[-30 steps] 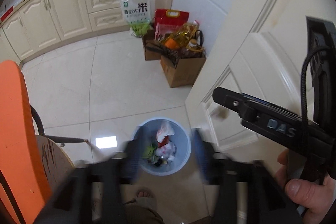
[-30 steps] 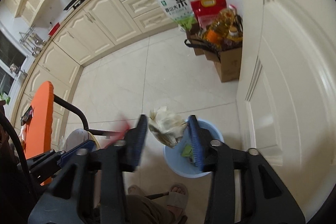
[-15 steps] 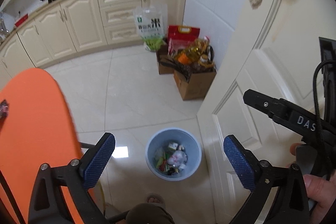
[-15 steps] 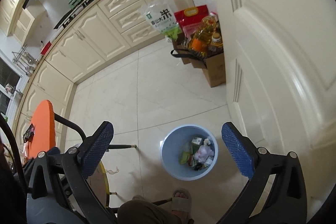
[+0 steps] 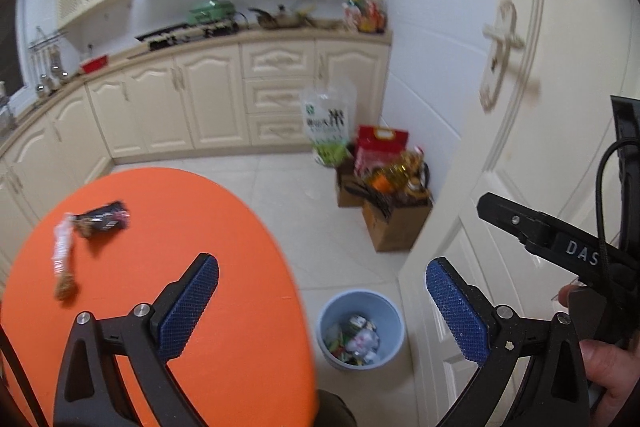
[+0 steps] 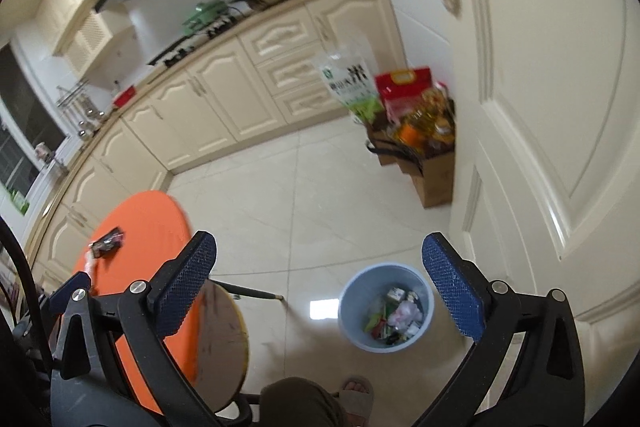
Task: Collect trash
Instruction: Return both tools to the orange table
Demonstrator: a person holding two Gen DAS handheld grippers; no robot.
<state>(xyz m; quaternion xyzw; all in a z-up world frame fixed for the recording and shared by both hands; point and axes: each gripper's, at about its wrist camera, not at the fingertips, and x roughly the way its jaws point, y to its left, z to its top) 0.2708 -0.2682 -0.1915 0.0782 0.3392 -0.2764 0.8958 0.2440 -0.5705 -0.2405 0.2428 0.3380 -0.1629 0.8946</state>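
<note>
Trash now lies in the blue bin (image 6: pixel 386 307); both the left hand-held gripper (image 5: pixel 322 301) and right hand-held gripper (image 6: pixel 319 285) have spread apart, empty. Two wrappers (image 5: pixel 86 231) remain on the orange surface (image 5: pixel 224 227), likely next.

Even, soft daylight; a bright glare patch on the floor (image 6: pixel 324 308). Strong fisheye curvature, dark corners. Motion blur smears the cabinets (image 6: pixel 256 95).
</note>
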